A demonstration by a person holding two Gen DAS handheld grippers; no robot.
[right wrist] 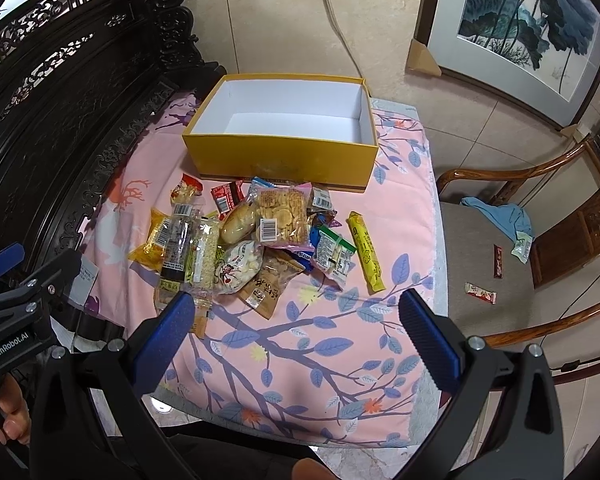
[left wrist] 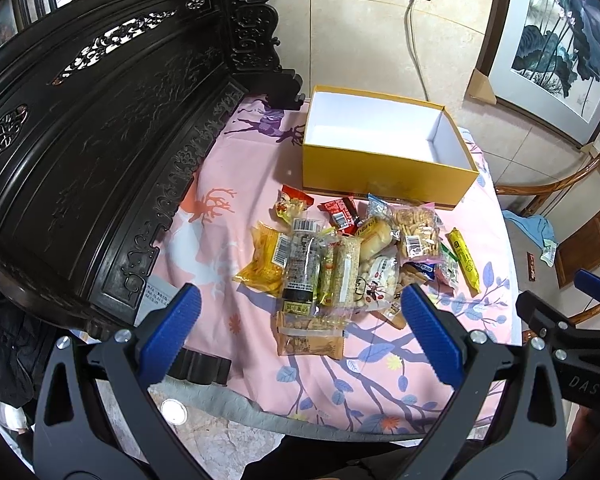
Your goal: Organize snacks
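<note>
Yellow box [right wrist: 280,156] sits empty at the desk's far side, the snack pile [left wrist: 352,256] just before it and straight ahead of the left tongs [left wrist: 300,312], nearer than the right tongs [right wrist: 294,316], both gaping empty.

yellow box [right wrist: 280,160] (white inside); pink leaf-print cloth [right wrist: 300,340].

A dark carved wooden bench [left wrist: 100,128] stands left; a framed lotus painting [right wrist: 532,20] leans on the wall; a wooden chair [right wrist: 520,248] holds blue cloth [right wrist: 500,212].
</note>
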